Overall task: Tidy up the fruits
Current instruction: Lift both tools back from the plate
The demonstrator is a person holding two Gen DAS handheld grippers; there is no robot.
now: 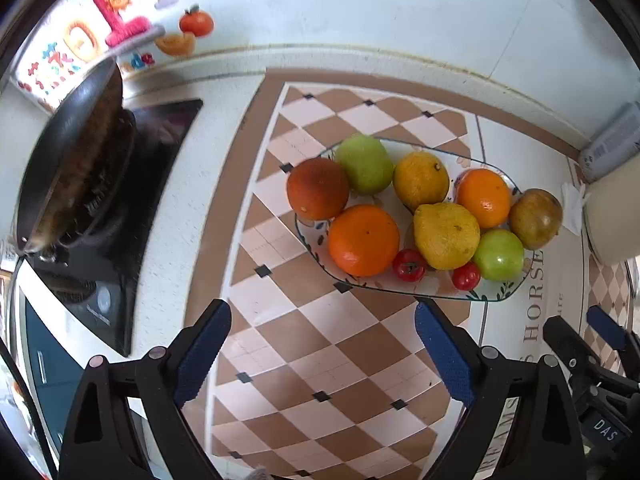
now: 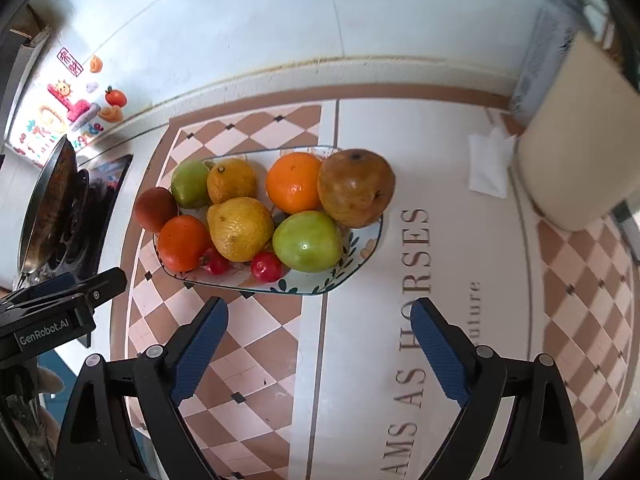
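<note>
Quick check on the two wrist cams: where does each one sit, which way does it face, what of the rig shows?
Left wrist: sits on the left tool, looks steeply down at the fruit plate and wok; own open blue pads show, right tool at right edge.
Right wrist: sits on the right tool, looks steeply down at the fruit plate; own open pads show, left tool at left edge.
Shared: plate of fruit, wok, checkered mat, wall stickers.
</note>
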